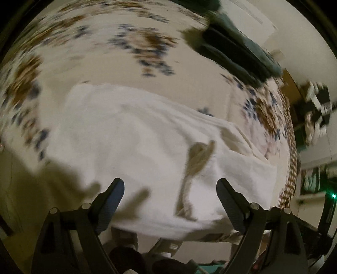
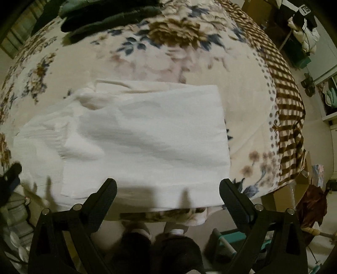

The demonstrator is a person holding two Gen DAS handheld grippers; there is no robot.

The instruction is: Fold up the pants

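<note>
- In the left wrist view, the left claw is sitting at the bottom centre of the frame, its two fingers spread wide apart and holding nothing.
- Between and above those fingers, the white pants are lying across the middle of the frame on a flowered blanket, with a beige drawstring trailing down the cloth towards the lower edge.
- This view is blurring, so finer folds are not readable.
- A pile of dark clothes is resting on the blanket at the upper right of the frame, well apart from the pants.
- In the right wrist view, the right claw is likewise filling the bottom centre, fingers wide apart and gripping nothing.
- The pants are lying flat in the centre of that frame, one layer folded over another, near edge just above the fingertips.
- The blanket is spreading around them, its brown checked border running down the right side.
- Dark clothes are sitting at the upper left.
</note>
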